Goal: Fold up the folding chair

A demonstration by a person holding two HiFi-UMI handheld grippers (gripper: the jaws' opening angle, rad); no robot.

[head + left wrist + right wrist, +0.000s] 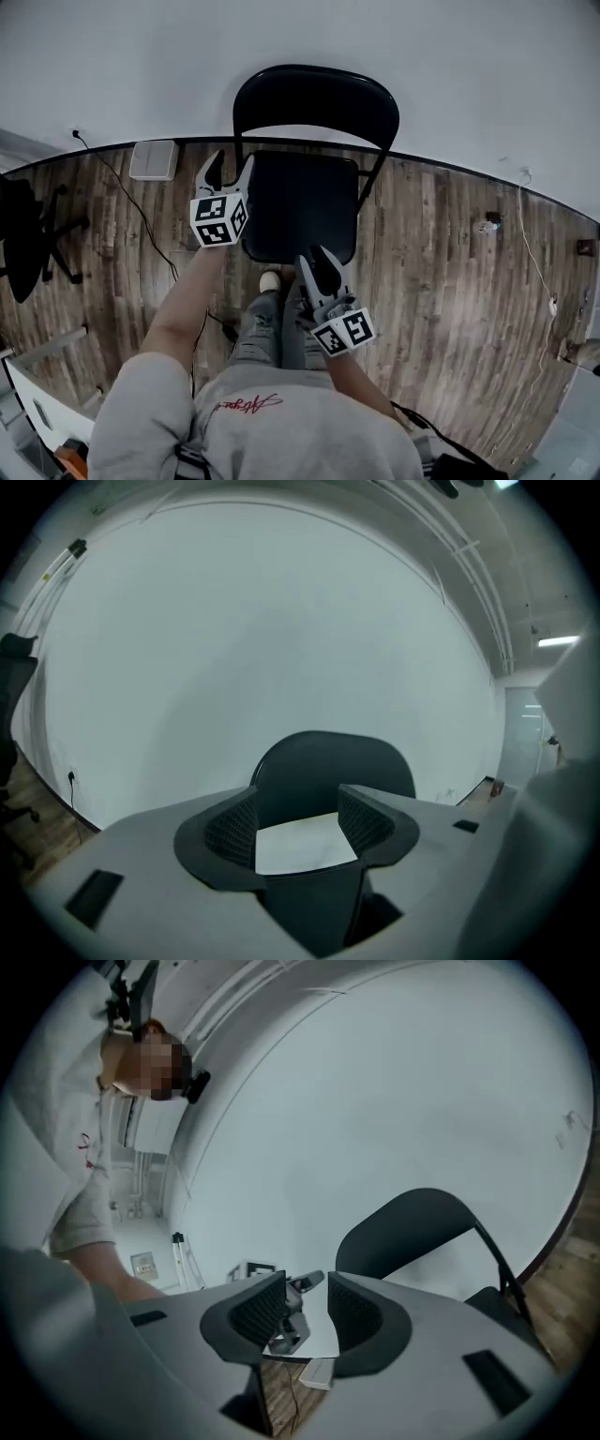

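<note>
A black folding chair stands unfolded against the white wall, its curved backrest [317,98] above its flat seat [300,206]. My left gripper [231,165] hangs open beside the seat's left edge, touching nothing. In the left gripper view the open gripper [298,822] frames the backrest [333,771] with nothing between the pads. My right gripper [317,262] is over the seat's front edge. In the right gripper view that gripper [307,1312] stands partly open and empty, rolled on its side, with the backrest [412,1232] to its right.
A white box [153,159] lies on the wooden floor at the wall, with a black cable [131,211] trailing from it. A dark office chair [28,239] stands at far left. A white cord [534,253] runs along the right. The person's shoe [270,280] is just before the seat.
</note>
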